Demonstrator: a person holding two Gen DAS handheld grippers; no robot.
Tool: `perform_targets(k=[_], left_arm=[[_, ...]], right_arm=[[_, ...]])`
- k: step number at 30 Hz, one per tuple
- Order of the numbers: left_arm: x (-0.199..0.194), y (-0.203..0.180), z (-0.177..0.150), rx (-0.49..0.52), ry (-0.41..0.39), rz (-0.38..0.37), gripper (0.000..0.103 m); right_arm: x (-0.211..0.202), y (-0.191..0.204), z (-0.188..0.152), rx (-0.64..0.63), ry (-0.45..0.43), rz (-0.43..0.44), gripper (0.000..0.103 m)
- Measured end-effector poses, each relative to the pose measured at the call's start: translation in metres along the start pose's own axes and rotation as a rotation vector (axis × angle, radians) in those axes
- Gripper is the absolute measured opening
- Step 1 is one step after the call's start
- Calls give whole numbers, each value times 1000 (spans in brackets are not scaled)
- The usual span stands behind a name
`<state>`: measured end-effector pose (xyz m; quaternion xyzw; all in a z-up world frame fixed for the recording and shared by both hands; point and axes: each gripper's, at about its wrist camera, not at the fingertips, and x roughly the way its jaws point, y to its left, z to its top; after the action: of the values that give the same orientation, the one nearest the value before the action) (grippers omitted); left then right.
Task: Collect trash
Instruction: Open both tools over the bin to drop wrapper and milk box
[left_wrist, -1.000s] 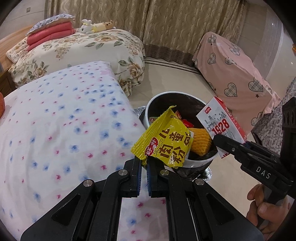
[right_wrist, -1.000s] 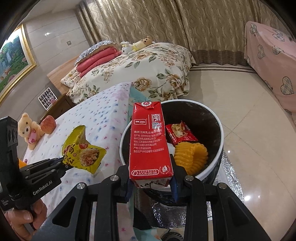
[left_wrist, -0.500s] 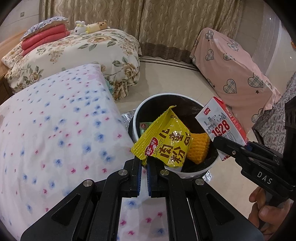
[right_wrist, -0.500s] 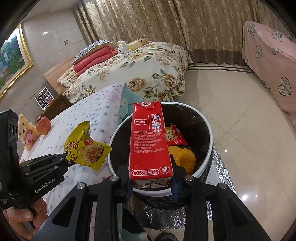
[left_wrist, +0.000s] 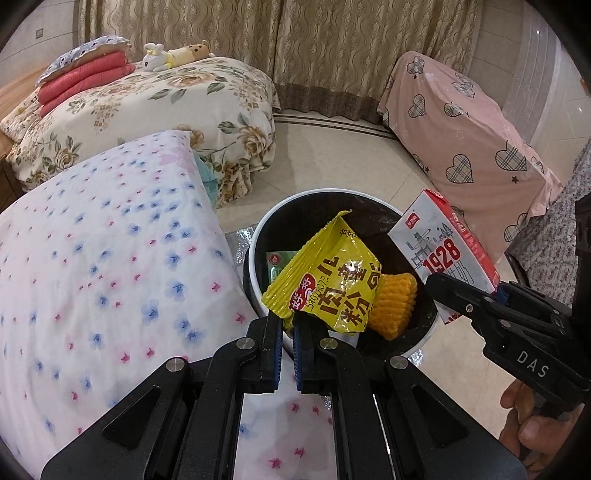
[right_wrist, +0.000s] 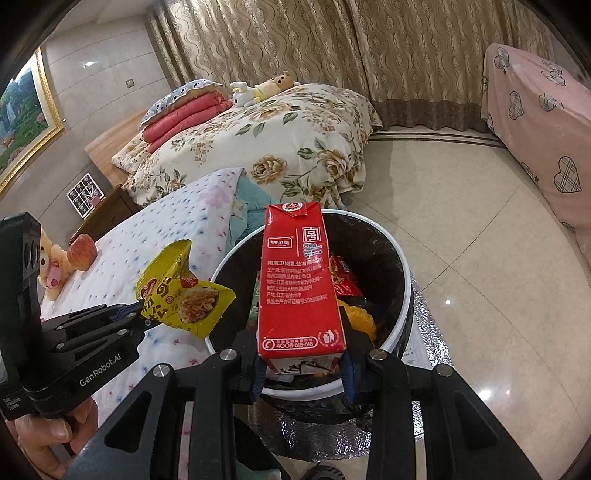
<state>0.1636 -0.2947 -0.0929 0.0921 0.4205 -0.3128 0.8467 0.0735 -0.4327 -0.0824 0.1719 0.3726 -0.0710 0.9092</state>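
Left gripper (left_wrist: 289, 325): black, two-fingered, blue pads, low centre of the left wrist view. Jaws clamped on the lower corner of one crinkled yellow foil snack packet (left_wrist: 328, 277), which stands up from the fingertips in mid-frame, over the near rim of the bin.

Right gripper (right_wrist: 301, 363): same make, low centre of the right wrist view. Jaws clenched on the base of one red and white rectangular drink carton (right_wrist: 297, 284), upright, rising to mid-frame in front of the bin's opening. In the left wrist view the carton (left_wrist: 445, 254) shows at centre right, tilted, over the bin's right rim.

Round white-rimmed waste bin with black liner (right_wrist: 400, 262): one, centre of both views, standing on a silver foil mat (right_wrist: 421, 332). Inside: one orange ribbed foam net (left_wrist: 395, 306), one small red wrapper (right_wrist: 341, 282), one green wrapper (left_wrist: 279, 262).

White bedspread with blue and pink flowers (left_wrist: 92, 266): one, left half of the left wrist view, just beside the bin.

Hands: one on each gripper handle, lower corners.
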Motion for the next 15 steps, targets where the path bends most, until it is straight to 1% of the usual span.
perform_targets(k=[15], left_arm=[[18,1,4,-1,27,10,4]], right_arm=[[11,-8,4,-4,27,-7,32]])
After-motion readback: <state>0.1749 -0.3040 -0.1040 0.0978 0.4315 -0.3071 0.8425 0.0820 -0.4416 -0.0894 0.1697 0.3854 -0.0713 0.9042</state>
